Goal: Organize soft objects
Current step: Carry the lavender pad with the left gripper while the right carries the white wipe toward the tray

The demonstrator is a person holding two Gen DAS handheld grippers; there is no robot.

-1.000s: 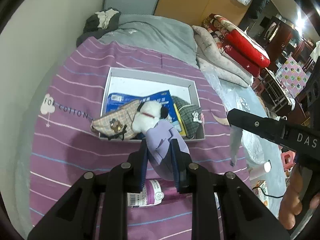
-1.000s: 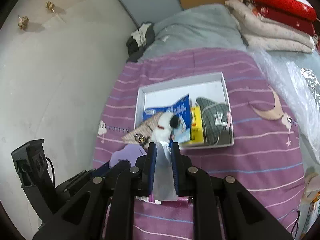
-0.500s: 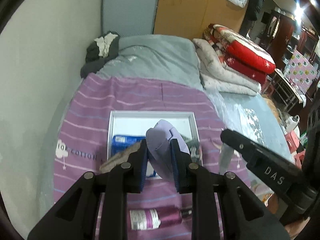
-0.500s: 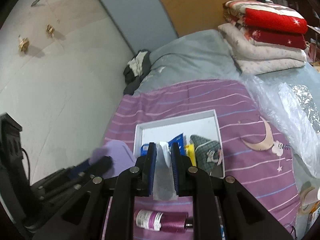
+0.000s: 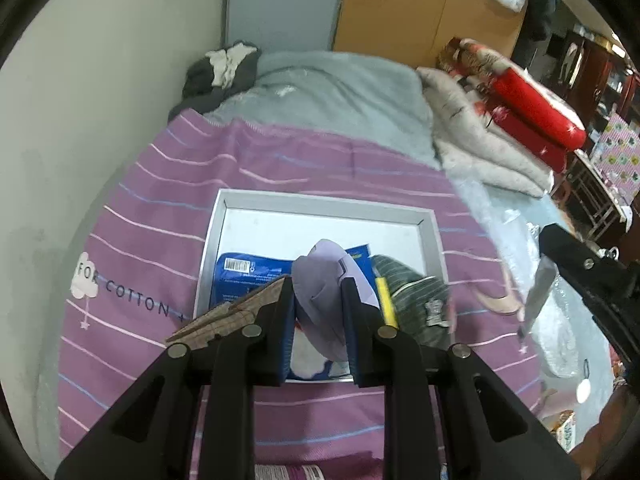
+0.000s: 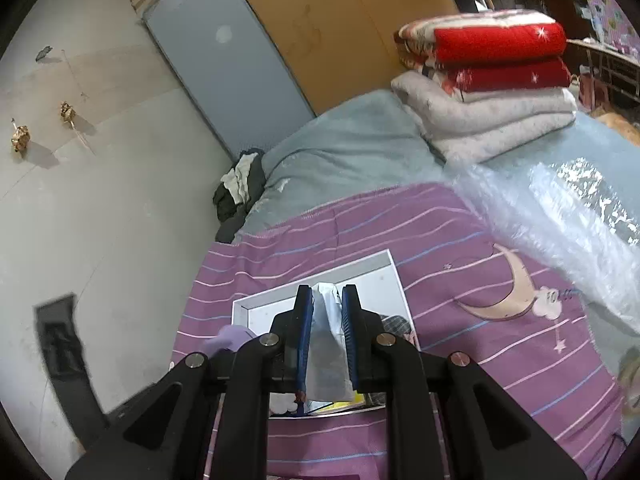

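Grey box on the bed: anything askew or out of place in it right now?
Yes. The plaid cloth item hangs out over the grey box's near-left rim onto the purple bedspread instead of lying inside. The rest sits within the walls.

Count on inspection: one grey tray point(image 5: 208, 264) on the striped purple cover. In it: one blue packet point(image 5: 248, 274), one yellow item point(image 5: 386, 300), one dark striped cap point(image 5: 420, 304), one plaid cloth piece point(image 5: 236, 314). Two grippers present, each with one soft item. Folded quilts point(image 6: 492, 76): one stack. Two gold ornaments point(image 6: 66, 111) on the wall.
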